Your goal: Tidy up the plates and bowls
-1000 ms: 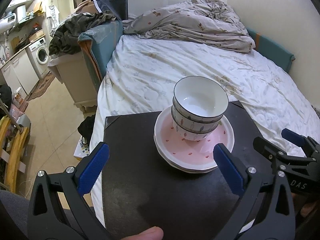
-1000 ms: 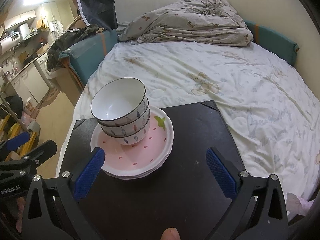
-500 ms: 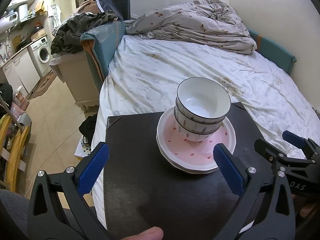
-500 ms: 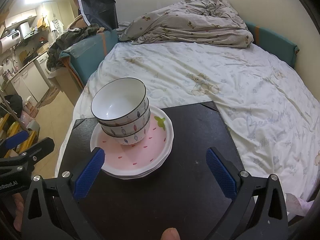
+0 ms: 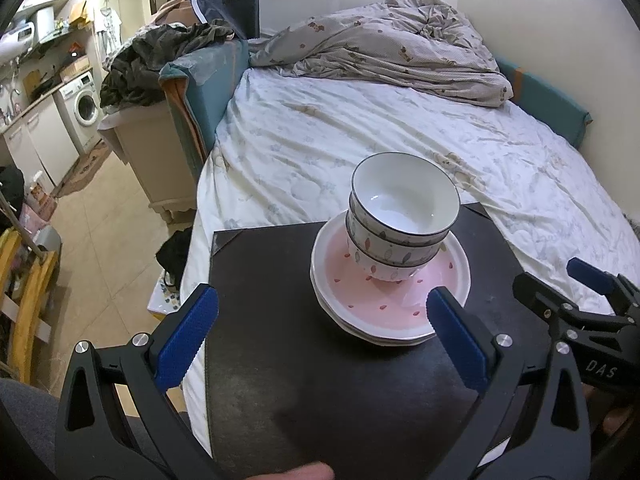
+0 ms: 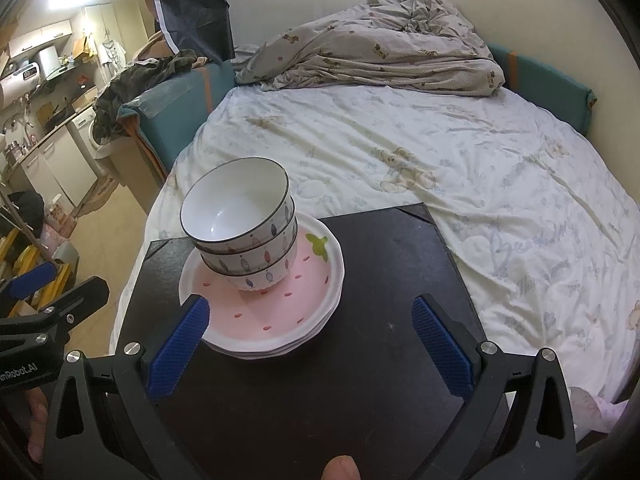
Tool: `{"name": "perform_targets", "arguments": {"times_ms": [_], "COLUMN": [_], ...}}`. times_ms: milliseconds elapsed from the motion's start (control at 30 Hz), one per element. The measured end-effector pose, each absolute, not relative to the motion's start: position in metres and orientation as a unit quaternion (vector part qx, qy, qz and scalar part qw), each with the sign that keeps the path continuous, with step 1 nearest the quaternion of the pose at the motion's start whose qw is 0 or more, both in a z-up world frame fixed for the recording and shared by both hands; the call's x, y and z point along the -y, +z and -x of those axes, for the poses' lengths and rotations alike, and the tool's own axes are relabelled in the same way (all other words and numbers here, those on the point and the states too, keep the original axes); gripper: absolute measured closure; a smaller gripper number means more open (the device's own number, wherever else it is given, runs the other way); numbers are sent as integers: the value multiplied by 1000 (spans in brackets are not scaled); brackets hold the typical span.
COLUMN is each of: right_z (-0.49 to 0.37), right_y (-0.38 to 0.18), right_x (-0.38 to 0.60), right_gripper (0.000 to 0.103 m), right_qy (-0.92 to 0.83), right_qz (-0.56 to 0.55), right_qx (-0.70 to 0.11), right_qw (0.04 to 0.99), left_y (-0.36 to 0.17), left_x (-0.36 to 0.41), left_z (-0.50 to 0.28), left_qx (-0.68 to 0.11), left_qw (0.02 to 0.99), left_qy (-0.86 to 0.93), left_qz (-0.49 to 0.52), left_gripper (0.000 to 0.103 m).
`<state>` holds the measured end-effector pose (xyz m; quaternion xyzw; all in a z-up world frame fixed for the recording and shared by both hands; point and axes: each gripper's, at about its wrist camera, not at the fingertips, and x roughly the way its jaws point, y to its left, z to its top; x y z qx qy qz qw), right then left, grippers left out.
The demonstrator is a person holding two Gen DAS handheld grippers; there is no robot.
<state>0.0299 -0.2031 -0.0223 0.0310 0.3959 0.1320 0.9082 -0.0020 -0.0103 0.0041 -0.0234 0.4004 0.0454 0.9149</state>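
- The bowls [image 5: 404, 220] are sitting nested, three of them as far as I can count, right in the middle of the pink plates [image 5: 384, 300], and nothing is gripping them.
- The plates are lying stacked on the black worktop [image 5: 280, 360], toward its far half, near the edge that is meeting the bed [image 5: 400, 140].
- The left tool [image 5: 320, 340] is hanging just short of the plates on the near side, blue pads spread wide, gripping nothing.
- The right tool [image 6: 308, 344] is hovering on the near side of the plates too, offset to their right, jaws wide apart and empty; its left pad is overlapping the plate rim in its own view, though I cannot tell whether it is touching.
- Judging by this, the stacking is looking finished: bowls gathered, plates gathered, one tidy tower. What may be left is only pulling back, or carrying the tower elsewhere.
- Beyond the plates, the bed is stretching away under a pale printed sheet, with a crumpled duvet [image 5: 380, 48] heaped at its far end.
- Left of the plates, past the bed's edge, a tiled floor is running toward a washing machine [image 5: 86, 104] and kitchen units.
- A teal bolster with dark clothes [image 5: 160, 64] piled on it is sitting left of the duvet.
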Motion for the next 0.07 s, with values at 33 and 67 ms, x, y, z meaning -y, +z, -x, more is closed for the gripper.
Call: {"name": "perform_targets", "arguments": {"times_ms": [33,67], "right_z": [-30,-30], "right_y": [-22,-22], "right_x": [203,203], "right_gripper": [0,0], "right_qy": [132,132], "right_qz": [-31,-31], "right_qx": [-395,-396], "right_qw": [908,908], "left_y": [4,4], "left_x": [9,9], "left_z": [2,2], "left_qx": [-400,-401], "left_qw": [915,915], "left_qy": [43,40], "left_qz": [29,31], "left_gripper": [0,0]}}
